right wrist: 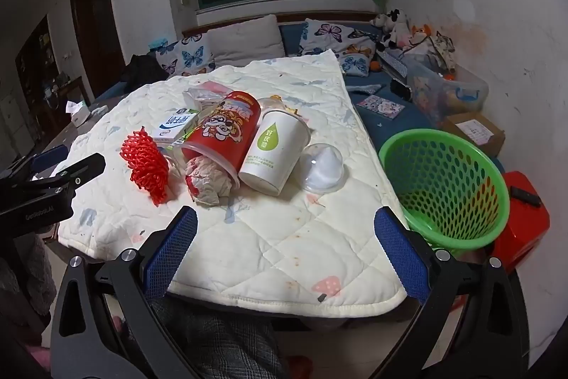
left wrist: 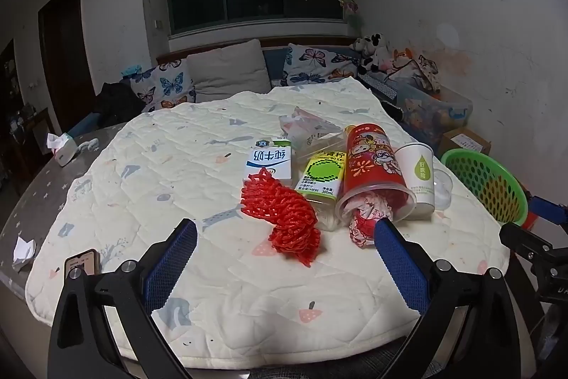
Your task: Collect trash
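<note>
Through the left wrist camera, my left hand-held gripper (left wrist: 285, 238) stood released, holding nothing, over the quilted pad (left wrist: 177, 166) on the desk. The red foam net (left wrist: 280, 215) lay just ahead between the blue pads. Behind it, the milk carton (left wrist: 268, 162) read 纯牛奶 upside down; the drink bottle (left wrist: 321, 180) showed "300mL", its cap end hidden. The red cartoon cup (left wrist: 372, 166) lay tipped, crumpled wrapper (left wrist: 364, 219) spilling out. The green basket (left wrist: 486, 187) was cut off at the right.

Through the right wrist camera, my right hand-held gripper (right wrist: 285, 226) was likewise released near the pad's edge. The white paper cup (right wrist: 275, 151), marked 好茯脂 as best I could read, leaned on the red cup (right wrist: 223, 130); a clear dome lid (right wrist: 325, 167) sat beside it.
</note>
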Demonstrator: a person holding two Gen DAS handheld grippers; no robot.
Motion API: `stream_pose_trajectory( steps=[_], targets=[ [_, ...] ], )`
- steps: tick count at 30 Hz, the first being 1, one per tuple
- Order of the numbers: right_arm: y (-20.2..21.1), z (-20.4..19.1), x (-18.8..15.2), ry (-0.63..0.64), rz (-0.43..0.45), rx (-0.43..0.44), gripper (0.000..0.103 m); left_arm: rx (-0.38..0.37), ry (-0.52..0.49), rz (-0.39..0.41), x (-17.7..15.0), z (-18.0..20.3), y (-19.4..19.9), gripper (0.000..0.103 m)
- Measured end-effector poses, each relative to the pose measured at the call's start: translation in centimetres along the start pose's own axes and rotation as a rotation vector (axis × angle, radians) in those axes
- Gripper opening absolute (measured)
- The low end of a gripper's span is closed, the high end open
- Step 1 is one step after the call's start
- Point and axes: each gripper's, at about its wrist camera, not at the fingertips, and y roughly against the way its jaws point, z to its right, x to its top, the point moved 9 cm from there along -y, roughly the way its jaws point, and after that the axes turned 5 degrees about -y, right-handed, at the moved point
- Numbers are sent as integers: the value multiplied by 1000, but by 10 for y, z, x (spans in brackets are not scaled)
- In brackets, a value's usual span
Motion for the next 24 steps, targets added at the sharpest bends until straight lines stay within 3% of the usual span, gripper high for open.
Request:
stream_pose_trajectory(
  steps=[24],
  targets=[
    [-3,0,-1,-2,-6,-1,99,-13,20,-13,-3,0,-6,97]
  ],
)
